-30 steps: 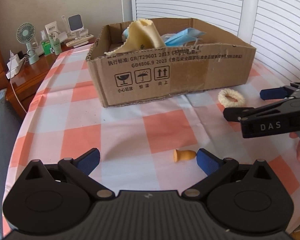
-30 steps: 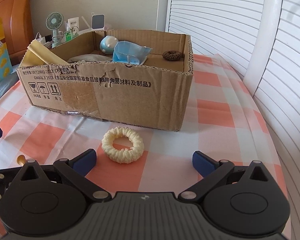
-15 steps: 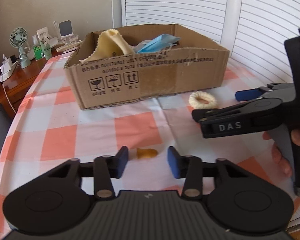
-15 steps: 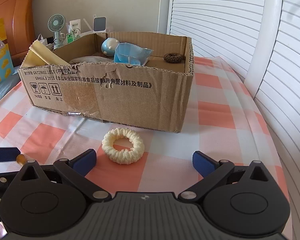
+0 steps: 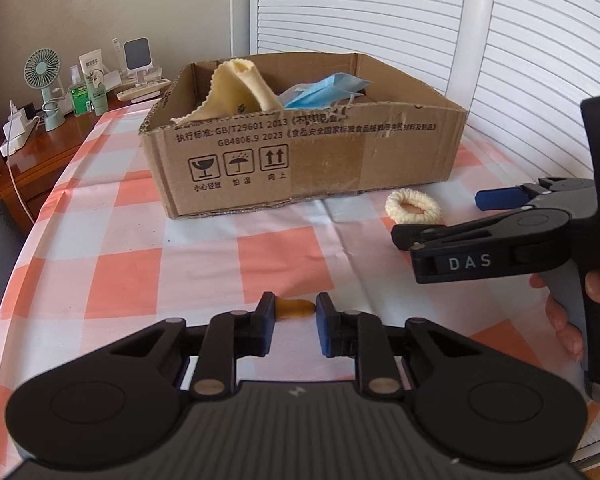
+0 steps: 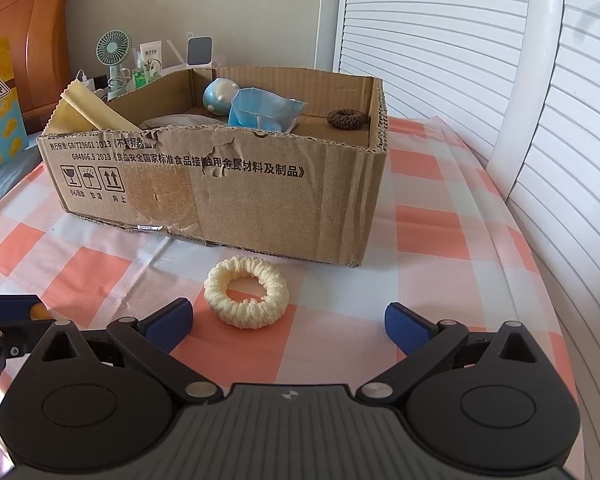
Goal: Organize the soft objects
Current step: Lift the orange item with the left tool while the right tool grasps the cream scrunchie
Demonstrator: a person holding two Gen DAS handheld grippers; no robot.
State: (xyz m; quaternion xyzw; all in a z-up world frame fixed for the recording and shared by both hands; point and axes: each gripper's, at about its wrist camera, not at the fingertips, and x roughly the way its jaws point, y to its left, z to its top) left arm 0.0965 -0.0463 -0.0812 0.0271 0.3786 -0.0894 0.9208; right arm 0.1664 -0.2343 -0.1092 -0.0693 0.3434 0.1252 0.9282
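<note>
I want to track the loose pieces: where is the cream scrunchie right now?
The cream scrunchie lies on the checked tablecloth just in front of the cardboard box, ahead of the right gripper, whose jaws stand open.

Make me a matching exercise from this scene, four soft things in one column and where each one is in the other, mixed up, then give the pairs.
Things:
1. cream scrunchie
2. brown scrunchie
3. orange piece
4. blue face mask

Places:
A. between the closing jaws of the left gripper
B. in the cardboard box, far right corner
C. on the tablecloth ahead of the open right gripper
D. in the box, beside a blue round toy

Pairs: 1-C, 2-B, 3-A, 4-D
</note>
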